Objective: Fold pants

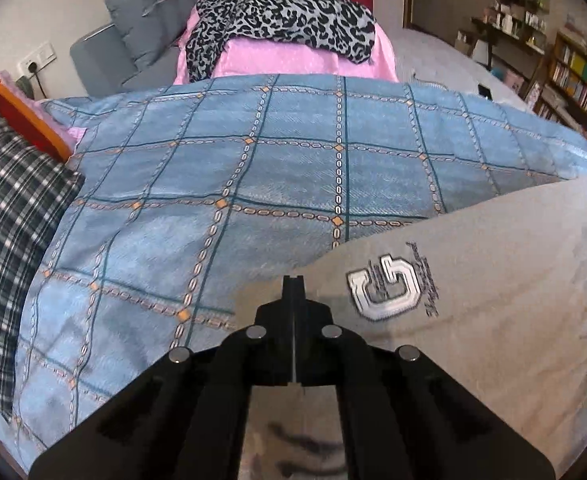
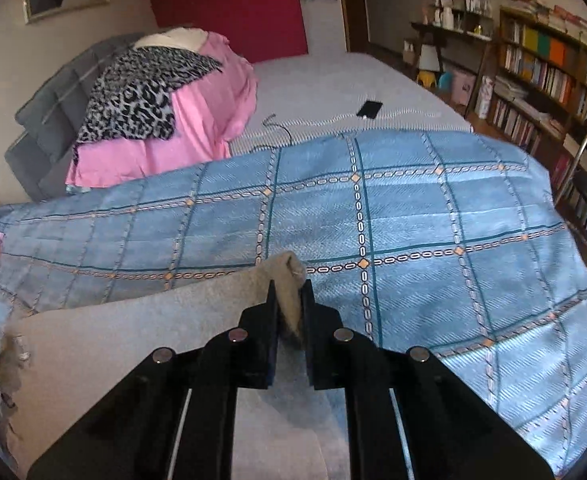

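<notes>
Both tongs clamp the grey sweatpants (image 1: 473, 280) above the blue checked quilt (image 1: 253, 184): the left gripper (image 1: 293, 280) pinches one corner, the right gripper (image 2: 289, 284) the other, the cloth stretched lengthwise between them, equally near each hand.

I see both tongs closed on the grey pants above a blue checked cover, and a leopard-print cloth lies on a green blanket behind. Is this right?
Not quite: the blanket under the leopard-print cloth is pink, not green, as the right wrist view shows. The rest stands.
</notes>
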The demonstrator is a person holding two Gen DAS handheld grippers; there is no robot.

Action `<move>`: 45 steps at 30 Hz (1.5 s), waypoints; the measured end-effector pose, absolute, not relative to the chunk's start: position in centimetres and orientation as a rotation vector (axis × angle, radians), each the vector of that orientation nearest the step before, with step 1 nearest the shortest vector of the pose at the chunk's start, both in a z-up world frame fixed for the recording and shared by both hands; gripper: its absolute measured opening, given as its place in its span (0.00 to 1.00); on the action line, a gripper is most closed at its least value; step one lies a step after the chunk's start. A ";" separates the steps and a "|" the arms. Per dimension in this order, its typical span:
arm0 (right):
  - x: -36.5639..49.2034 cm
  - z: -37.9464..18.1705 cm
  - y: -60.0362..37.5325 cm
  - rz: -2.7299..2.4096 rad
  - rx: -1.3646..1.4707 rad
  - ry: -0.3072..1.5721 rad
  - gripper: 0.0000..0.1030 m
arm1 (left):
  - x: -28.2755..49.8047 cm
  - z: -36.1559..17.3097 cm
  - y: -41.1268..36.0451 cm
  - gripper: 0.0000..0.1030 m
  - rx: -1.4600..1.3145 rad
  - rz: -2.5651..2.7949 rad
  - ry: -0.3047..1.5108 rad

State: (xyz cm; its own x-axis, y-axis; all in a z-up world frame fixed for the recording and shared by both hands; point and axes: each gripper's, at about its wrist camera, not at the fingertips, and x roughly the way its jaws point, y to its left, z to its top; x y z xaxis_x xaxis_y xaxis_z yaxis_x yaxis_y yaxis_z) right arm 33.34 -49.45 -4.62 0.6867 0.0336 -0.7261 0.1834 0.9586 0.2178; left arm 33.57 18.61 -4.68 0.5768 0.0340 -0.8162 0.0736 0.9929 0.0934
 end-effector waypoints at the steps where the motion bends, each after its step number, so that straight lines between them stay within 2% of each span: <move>1: 32.5 -4.2 -49.4 -0.080 0.281 0.805 0.09 | 32.8 -4.5 18.8 0.00 0.119 -0.038 0.958; 7: 25.2 -0.4 -48.0 -0.070 0.267 0.712 0.09 | 31.2 -4.9 16.8 0.02 0.224 -0.059 0.945; 9: 22.3 0.3 -47.7 -0.072 0.273 0.684 0.09 | 31.3 -5.0 16.2 0.12 0.230 -0.080 0.945; 10: 20.8 0.5 -47.5 -0.074 0.275 0.672 0.09 | 31.6 -5.1 15.9 0.32 0.235 -0.083 0.939; 11: 19.3 0.6 -47.2 -0.077 0.275 0.665 0.09 | 31.8 -5.2 15.6 0.56 0.242 -0.082 0.931; 13: 17.1 0.4 -46.9 -0.085 0.277 0.664 0.09 | 32.2 -5.5 14.9 0.71 0.281 -0.090 0.894; 14: 15.9 0.2 -46.8 -0.091 0.282 0.668 0.09 | 32.5 -5.8 14.6 0.71 0.305 -0.092 0.887; 27: 10.6 -3.2 -46.0 -0.228 0.293 0.705 0.09 | 35.1 -8.6 13.9 0.70 0.508 -0.175 0.911; 29: 10.2 -3.6 -46.0 -0.249 0.294 0.707 0.09 | 34.4 -8.8 13.4 0.59 0.566 -0.202 0.904; 30: 10.0 -3.8 -46.1 -0.256 0.298 0.706 0.09 | 34.1 -8.9 13.2 0.56 0.575 -0.212 0.907; 35: 9.6 -4.0 -46.6 -0.296 0.303 0.704 0.09 | 32.7 -8.9 13.1 0.28 0.588 -0.229 0.921; 37: 9.5 -4.1 -46.5 -0.311 0.285 0.708 0.09 | 32.0 -8.6 13.4 0.20 0.582 -0.219 0.920; 41: 9.0 -4.2 -46.2 -0.322 0.254 0.705 0.09 | 29.7 -7.7 14.2 0.12 0.565 -0.206 0.905; 45: 8.0 -4.4 -46.1 -0.319 0.262 0.700 0.09 | 26.7 -7.0 14.9 0.10 0.556 -0.199 0.887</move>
